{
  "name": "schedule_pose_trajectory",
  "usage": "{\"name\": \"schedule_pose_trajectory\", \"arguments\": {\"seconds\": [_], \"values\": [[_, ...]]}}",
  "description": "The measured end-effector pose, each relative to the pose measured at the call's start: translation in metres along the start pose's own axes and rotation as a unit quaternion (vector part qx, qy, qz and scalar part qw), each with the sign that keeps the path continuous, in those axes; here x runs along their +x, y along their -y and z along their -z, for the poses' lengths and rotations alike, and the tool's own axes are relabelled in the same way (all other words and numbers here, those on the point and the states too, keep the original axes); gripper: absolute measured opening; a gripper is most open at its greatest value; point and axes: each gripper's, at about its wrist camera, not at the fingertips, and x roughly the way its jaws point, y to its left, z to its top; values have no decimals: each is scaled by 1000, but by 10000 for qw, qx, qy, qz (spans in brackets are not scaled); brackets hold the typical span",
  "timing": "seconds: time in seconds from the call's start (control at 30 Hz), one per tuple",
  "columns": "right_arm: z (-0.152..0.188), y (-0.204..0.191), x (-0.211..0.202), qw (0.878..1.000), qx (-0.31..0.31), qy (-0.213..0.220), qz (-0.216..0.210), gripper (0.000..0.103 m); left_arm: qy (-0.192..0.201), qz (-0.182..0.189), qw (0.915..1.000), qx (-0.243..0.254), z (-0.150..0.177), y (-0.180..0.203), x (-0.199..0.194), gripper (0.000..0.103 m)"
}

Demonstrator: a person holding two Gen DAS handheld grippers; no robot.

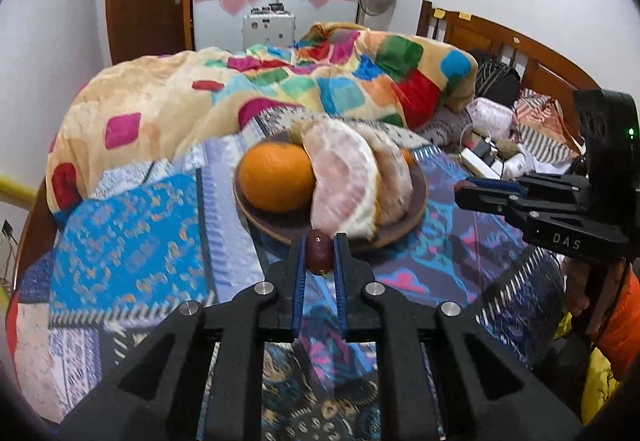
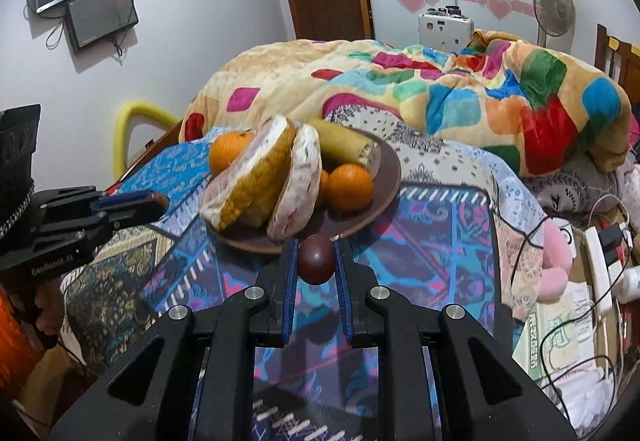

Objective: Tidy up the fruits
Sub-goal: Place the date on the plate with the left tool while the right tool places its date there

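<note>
Clamped between the blue pads of the left gripper is a small dark red fruit, an oblong one like a date, its long axis standing roughly upright between the narrowly parted jaws. A second, rounder dark fruit is pinched the same way in the right gripper, whose jaws are closed to the width of that fruit. Both fruits are held clear above the patterned cloth that covers the surface.

Straight ahead of each pair of tips, and just beyond them, the brown plate is seen, its near rim lying almost directly under the left gripper's fruit. From the right wrist view the plate's rim is likewise just past the tips, slightly to the left of centre. The left gripper is judged marginally the nearer of the two.

On the plate, pomelo wedges are stacked on edge toward the front, an orange sits to their left, and more oranges and a banana are shown behind in the right wrist view. Little bare plate is left at the front edge, so the open dark patch near the right-hand rim is judged the likelier landing spot.

Behind it all, a multicoloured quilt is heaped on the bed.
</note>
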Motion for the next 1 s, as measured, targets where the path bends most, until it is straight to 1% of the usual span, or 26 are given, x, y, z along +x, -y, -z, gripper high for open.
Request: {"name": "schedule_pose_trajectory", "arguments": {"seconds": [0.13,0.2,0.33,0.47,0.57,0.83,0.93,1.0], "values": [[-9,0,4,9999,-76,67,78,17,103,-58,9999,21,-10,-3,2,13],[-13,0,6,9998,-125,77,115,17,167,-11,9999,-19,-14,-6,3,13],[-17,0,18,9997,-174,-11,158,17,189,-69,9998,-1,-19,-7,12,13],[-17,0,29,9993,-241,-137,233,17,15,-132,9999,-39,-20,-11,27,13],[-16,2,38,9990,-248,-227,302,17,-140,-90,9997,-165,-20,-14,36,13],[-15,9,42,9992,-89,-324,233,18,-215,-69,9991,-353,-17,-18,45,14],[-15,10,41,9993,-40,-306,222,23,-201,-91,9989,-414,-17,-21,46,21],[-15,12,40,9992,10,-281,275,34,-164,-98,9987,-465,-17,-24,44,30]]}}
